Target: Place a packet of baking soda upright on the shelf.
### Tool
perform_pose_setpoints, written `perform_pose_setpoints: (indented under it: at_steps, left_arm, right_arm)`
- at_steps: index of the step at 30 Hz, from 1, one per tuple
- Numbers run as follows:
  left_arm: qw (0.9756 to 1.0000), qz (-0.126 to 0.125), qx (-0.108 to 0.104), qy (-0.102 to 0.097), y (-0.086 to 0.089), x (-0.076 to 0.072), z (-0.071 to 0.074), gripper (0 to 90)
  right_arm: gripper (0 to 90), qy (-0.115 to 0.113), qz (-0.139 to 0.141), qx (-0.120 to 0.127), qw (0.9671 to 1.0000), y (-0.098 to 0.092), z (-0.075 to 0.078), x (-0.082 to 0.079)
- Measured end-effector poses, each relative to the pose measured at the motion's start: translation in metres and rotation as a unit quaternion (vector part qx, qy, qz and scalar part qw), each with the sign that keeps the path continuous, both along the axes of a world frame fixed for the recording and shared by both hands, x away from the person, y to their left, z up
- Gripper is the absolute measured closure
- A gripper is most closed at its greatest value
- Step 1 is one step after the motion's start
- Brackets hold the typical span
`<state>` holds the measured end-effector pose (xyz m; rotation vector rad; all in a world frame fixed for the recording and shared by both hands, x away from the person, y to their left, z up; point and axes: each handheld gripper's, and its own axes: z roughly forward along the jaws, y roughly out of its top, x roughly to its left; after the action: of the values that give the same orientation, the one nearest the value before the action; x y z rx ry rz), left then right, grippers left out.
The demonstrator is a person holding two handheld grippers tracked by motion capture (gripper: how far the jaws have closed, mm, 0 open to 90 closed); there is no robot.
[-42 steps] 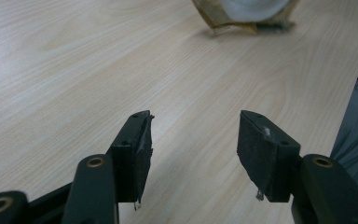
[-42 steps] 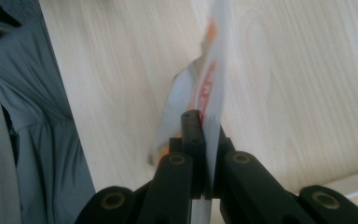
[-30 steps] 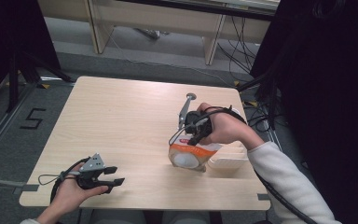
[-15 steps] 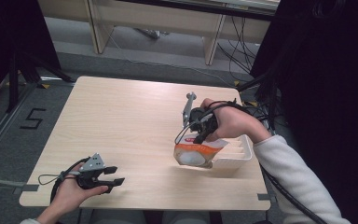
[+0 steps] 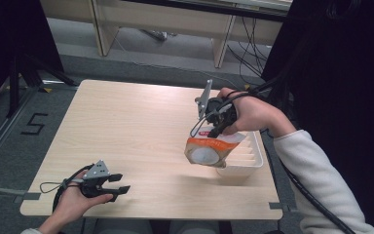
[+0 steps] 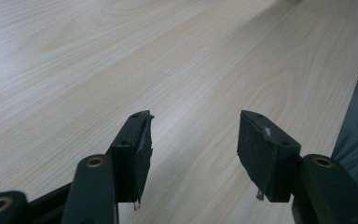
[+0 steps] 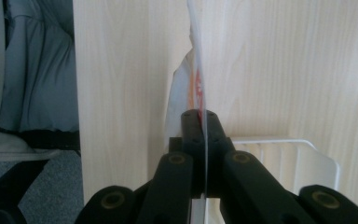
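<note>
Fingers of the right gripper clamp a pouch above the white tray; left gripper fingers wide.

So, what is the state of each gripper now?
Left gripper: open, holding nothing.
Right gripper: closed on the pouch.

The high view sits above the person's side, looking forward and down over the whole wooden surface from fairly far. The left gripper view rides its hand-held gripper, low and close, facing across bare wood. The right gripper view looks down along its own hand-held gripper at the near surface edge. All three share that surface; the white tray shows in two.
</note>
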<state>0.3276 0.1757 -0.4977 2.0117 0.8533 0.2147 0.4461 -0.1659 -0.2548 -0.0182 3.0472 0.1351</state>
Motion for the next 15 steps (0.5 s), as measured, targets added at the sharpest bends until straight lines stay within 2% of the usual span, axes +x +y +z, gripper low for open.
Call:
perform_pose_setpoints:
  at_steps: [2,5,6,7,8,9,10,11,12,15]
  left_arm:
    - [1.0,0.0,0.0,0.0,0.0,0.0,0.0,44.0]
    - [1.0,0.0,0.0,0.0,0.0,0.0,0.0,44.0]
    - [1.0,0.0,0.0,0.0,0.0,0.0,0.0,44.0]
    - [1.0,0.0,0.0,0.0,0.0,0.0,0.0,44.0]
    - [1.0,0.0,0.0,0.0,0.0,0.0,0.0,44.0]
    - [1.0,0.0,0.0,0.0,0.0,0.0,0.0,44.0]
    - [1.0,0.0,0.0,0.0,0.0,0.0,0.0,44.0]
    - [1.0,0.0,0.0,0.0,0.0,0.0,0.0,44.0]
    - [1.0,0.0,0.0,0.0,0.0,0.0,0.0,44.0]
    - [1.0,0.0,0.001,0.0,0.0,0.0,0.0,44.0]
  right_arm:
    - [90.0,0.0,-0.008,-0.002,1.0,-0.002,0.004,0.001]
    - [90.0,-0.005,0.011,0.005,0.9999,-0.006,0.01,0.007]
    - [90.0,-0.005,-0.007,0.003,1.0,-0.008,0.012,0.006]
    - [90.0,-0.004,-0.013,0.001,0.9999,-0.009,0.014,0.006]
    - [90.0,-0.002,0.003,0.009,1.0,-0.01,0.015,0.009]
    - [90.0,-0.004,-0.01,0.006,0.9999,-0.012,0.016,0.008]
    - [90.0,-0.006,0.015,0.006,0.9999,-0.013,0.017,0.012]
    - [90.0,0.0,-0.014,0.003,0.9999,-0.014,0.018,0.008]
    - [90.0,-0.003,0.006,0.002,1.0,-0.014,0.019,0.012]
    - [90.0,-0.004,-0.005,0.001,1.0,-0.017,0.021,0.012]
